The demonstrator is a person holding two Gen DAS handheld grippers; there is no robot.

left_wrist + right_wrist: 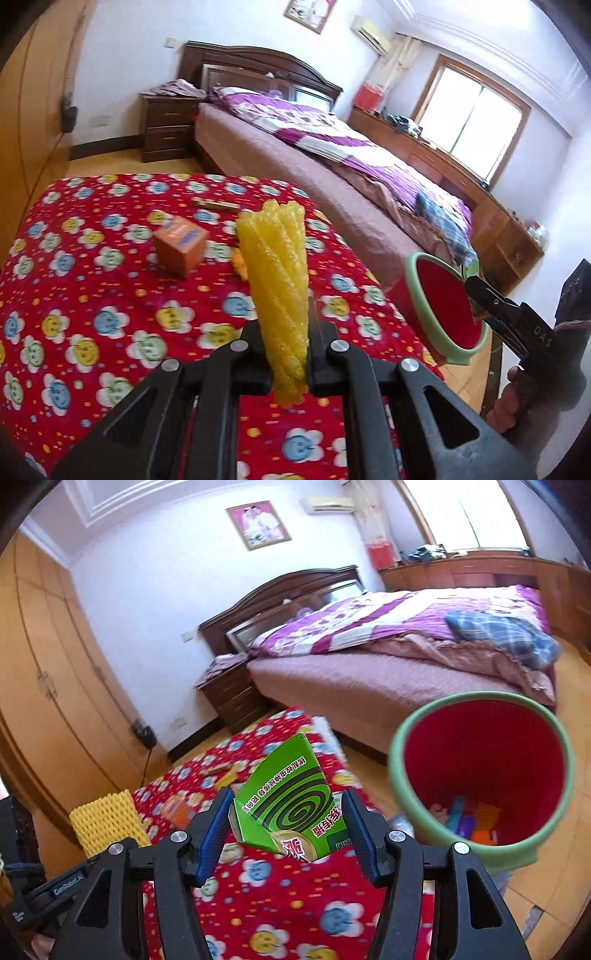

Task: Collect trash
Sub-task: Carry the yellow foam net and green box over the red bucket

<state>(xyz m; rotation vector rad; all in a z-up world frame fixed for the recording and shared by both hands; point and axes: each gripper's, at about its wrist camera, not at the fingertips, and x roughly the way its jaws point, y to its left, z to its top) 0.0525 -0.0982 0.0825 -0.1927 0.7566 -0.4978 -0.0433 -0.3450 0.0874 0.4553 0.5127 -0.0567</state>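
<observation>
One yellow foam net (279,280) is clamped in the left gripper (288,363), one green carton (291,805) in the right gripper (288,834), above the table (92,295). One orange box (179,245) lies mid-table; one bin (480,771) is seen off its right edge.

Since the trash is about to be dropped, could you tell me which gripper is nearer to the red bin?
Right. The right gripper, holding the green box, is just beside the red bin; the left gripper, clamping yellow foam netting, is over the table, farther away.
</observation>
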